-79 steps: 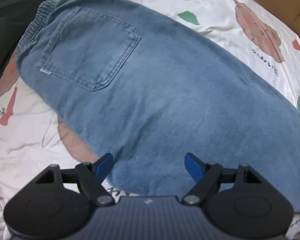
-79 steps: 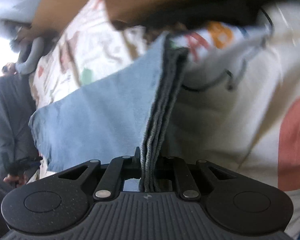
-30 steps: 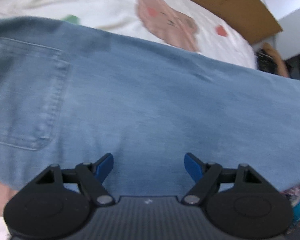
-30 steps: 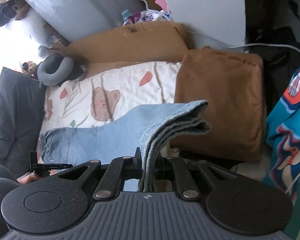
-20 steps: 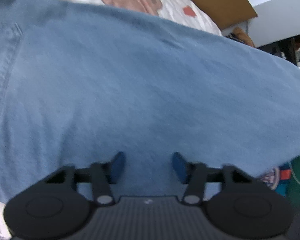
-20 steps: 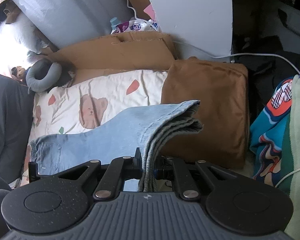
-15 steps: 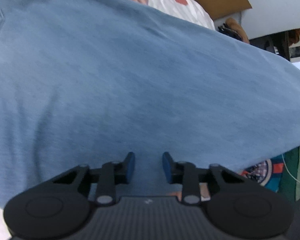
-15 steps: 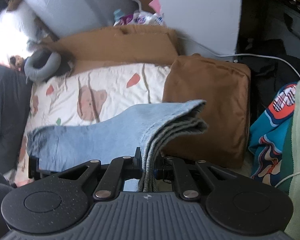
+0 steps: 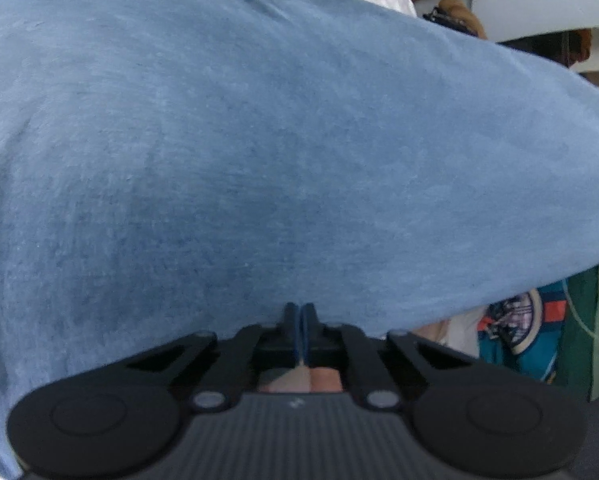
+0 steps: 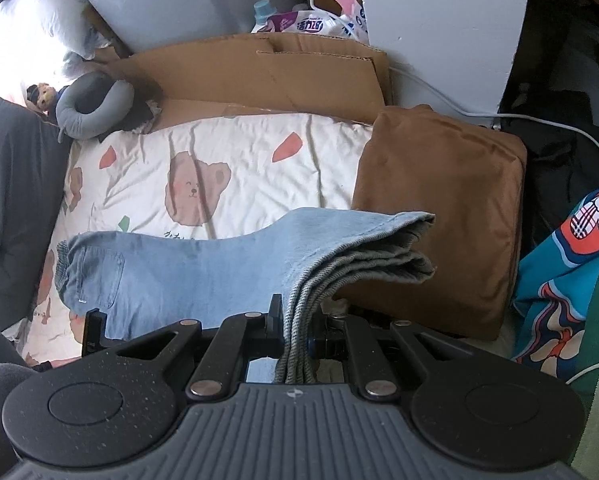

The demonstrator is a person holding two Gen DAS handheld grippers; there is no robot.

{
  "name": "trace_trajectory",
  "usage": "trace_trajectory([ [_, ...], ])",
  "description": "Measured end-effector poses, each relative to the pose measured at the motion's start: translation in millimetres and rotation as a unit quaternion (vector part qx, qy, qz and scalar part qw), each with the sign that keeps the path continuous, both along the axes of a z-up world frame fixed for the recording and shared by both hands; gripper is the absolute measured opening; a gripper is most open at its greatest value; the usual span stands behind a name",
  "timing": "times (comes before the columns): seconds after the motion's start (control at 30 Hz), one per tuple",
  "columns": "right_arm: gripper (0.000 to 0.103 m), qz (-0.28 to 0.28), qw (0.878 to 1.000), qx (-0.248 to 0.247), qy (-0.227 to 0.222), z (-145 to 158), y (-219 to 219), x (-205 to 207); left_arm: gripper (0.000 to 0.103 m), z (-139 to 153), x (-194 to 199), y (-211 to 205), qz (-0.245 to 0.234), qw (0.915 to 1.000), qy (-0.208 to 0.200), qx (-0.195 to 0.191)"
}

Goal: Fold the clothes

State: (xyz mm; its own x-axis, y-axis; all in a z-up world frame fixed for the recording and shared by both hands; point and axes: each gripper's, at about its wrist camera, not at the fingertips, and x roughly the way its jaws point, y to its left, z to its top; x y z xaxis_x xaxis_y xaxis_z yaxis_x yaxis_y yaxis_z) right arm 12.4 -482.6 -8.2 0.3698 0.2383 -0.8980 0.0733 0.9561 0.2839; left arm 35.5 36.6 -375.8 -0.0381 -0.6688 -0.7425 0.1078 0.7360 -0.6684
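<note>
Light blue jeans (image 10: 203,268) lie across a bear-print bed sheet (image 10: 239,152), waistband and back pocket to the left. My right gripper (image 10: 297,320) is shut on the stacked leg hems and holds them up off the bed, so the legs rise toward it. In the left wrist view the jeans (image 9: 259,140) fill nearly the whole picture. My left gripper (image 9: 299,310) is shut, pads together, its tips right at the near edge of the denim. No cloth shows between those pads.
A brown cushion (image 10: 439,208) sits at the bed's right end, with flattened cardboard (image 10: 267,76) behind the bed. A grey neck pillow (image 10: 95,104) lies at the far left corner. A colourful garment (image 10: 571,264) hangs at the right, dark bedding (image 10: 11,208) at the left.
My left gripper sank closer to the jeans and its jaws went from wide open to shut. My right gripper kept its hold on the hems and shifted a little.
</note>
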Motion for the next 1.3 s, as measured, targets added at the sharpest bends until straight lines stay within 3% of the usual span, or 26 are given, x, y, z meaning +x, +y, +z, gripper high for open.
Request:
trace_trajectory([
  [0.3,0.009,0.001,1.000,-0.001,0.007,-1.1,9.0,-4.8,0.001,1.6,34.8,5.2,0.016,0.9995,-0.027,0.000],
  [0.6,0.009,-0.012,1.000,0.000,0.011,0.2,9.0,-10.1,0.001,3.6,86.3,9.3,0.031,0.9978,-0.058,0.003],
  [0.7,0.009,-0.008,1.000,-0.001,0.014,0.8,12.2,-9.7,0.001,2.3,119.8,15.1,0.047,0.9963,-0.070,0.015],
  [1.07,0.009,-0.012,1.000,0.004,0.022,-7.8,16.1,-13.1,0.002,-11.1,173.8,-39.5,0.057,0.9915,-0.109,0.043],
  [1.3,0.009,-0.008,1.000,0.005,0.016,-0.1,17.6,-11.9,0.002,-12.0,180.3,-56.8,0.057,0.9925,-0.096,0.051],
])
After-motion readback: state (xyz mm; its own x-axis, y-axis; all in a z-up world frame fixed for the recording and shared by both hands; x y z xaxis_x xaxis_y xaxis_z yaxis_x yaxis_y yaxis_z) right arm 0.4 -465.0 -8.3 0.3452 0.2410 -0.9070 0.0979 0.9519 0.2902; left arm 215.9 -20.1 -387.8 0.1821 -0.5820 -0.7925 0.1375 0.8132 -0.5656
